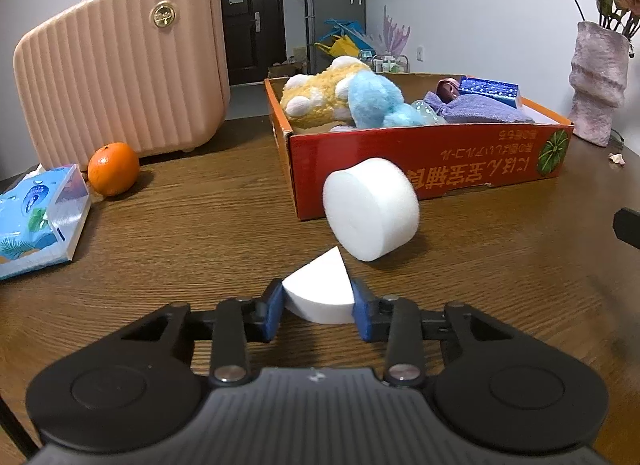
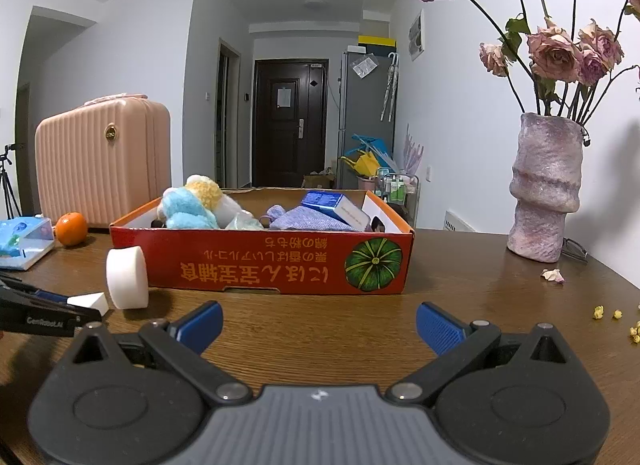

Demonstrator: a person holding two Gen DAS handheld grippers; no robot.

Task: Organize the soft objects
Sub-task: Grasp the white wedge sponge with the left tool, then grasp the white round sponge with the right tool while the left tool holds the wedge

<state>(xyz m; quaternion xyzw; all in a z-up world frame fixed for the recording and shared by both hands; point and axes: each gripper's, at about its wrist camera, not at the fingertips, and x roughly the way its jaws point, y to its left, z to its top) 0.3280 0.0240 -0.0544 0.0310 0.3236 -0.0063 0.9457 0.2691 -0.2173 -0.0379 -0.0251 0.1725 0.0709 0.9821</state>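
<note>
My left gripper point(image 1: 319, 305) is shut on a white wedge-shaped sponge point(image 1: 320, 292), low over the wooden table point(image 1: 180, 233); the wedge also shows in the right wrist view point(image 2: 90, 301). A white round sponge point(image 1: 370, 208) stands tilted on its edge just beyond it, against the front wall of the red cardboard box point(image 1: 424, 153). The box holds a yellow plush point(image 1: 316, 95), a blue plush point(image 1: 374, 99), a purple cloth point(image 1: 476, 107) and a blue carton point(image 1: 488, 90). My right gripper point(image 2: 319, 323) is open and empty in front of the box point(image 2: 260, 265).
A pink suitcase point(image 1: 120, 61) stands at the back left, with an orange point(image 1: 113, 168) and a blue tissue pack point(image 1: 38, 217) before it. A vase of dried roses point(image 2: 546, 185) stands right of the box, with fallen petals point(image 2: 553, 275) near it.
</note>
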